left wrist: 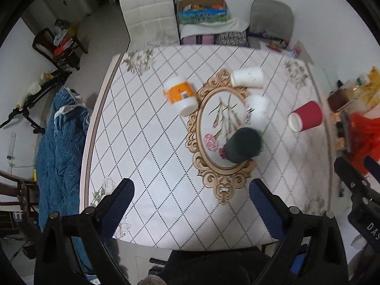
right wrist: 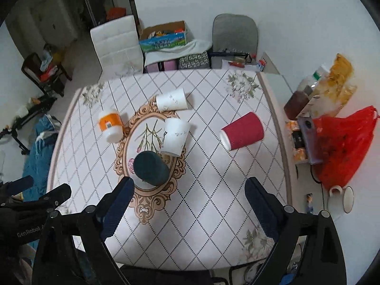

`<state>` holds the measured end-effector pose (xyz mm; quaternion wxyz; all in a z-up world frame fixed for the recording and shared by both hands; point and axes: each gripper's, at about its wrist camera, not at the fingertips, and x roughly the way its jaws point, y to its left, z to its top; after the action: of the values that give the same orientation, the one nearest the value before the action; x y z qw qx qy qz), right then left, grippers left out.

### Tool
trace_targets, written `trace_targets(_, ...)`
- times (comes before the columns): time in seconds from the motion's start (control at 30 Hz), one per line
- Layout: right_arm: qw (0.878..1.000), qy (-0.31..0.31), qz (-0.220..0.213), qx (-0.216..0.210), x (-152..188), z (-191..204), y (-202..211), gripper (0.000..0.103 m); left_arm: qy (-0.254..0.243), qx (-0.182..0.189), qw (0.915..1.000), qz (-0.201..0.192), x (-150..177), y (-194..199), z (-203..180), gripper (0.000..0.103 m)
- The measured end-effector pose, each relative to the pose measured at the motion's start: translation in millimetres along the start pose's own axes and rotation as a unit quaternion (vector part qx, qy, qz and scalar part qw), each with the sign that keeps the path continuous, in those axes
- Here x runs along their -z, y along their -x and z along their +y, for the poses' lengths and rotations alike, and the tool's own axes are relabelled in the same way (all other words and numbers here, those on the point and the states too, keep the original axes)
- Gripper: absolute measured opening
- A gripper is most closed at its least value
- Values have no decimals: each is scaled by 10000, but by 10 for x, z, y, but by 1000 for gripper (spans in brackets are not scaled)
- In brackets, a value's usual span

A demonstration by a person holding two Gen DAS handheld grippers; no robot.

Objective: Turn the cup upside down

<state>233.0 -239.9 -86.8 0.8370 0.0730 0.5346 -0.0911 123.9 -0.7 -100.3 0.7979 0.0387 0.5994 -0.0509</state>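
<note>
Several cups stand or lie on the patterned table (left wrist: 152, 156). A dark green cup (left wrist: 242, 145) (right wrist: 151, 168) stands upside down on the oval motif. A white cup (left wrist: 257, 111) (right wrist: 175, 136) stands upside down behind it. Another white cup (left wrist: 247, 77) (right wrist: 171, 99) lies on its side farther back. A red cup (left wrist: 306, 116) (right wrist: 242, 131) lies on its side at the right. An orange-and-white cup (left wrist: 181, 95) (right wrist: 109, 125) is at the left. My left gripper (left wrist: 191, 188) and right gripper (right wrist: 188, 185) are open and empty above the near table edge.
A red plastic bag (right wrist: 342, 142), jars and a white mug (right wrist: 342, 197) sit on a surface right of the table. White and grey chairs (right wrist: 116, 45) and a cardboard box (right wrist: 163, 35) stand behind it. A blue quilt (left wrist: 59, 147) lies at the left.
</note>
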Motion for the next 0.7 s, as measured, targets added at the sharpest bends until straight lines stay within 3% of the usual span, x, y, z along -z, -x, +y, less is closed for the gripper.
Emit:
trace_targets(0.37,9986,23,-528,-54,-7,-174,1141,96,75,171,9985,-513,104,904,-50,99)
trace_targets(0.7,9984,83,-552,-52,-23,-269,1559,96,195,151,9968,-754,180,1302,-78,99)
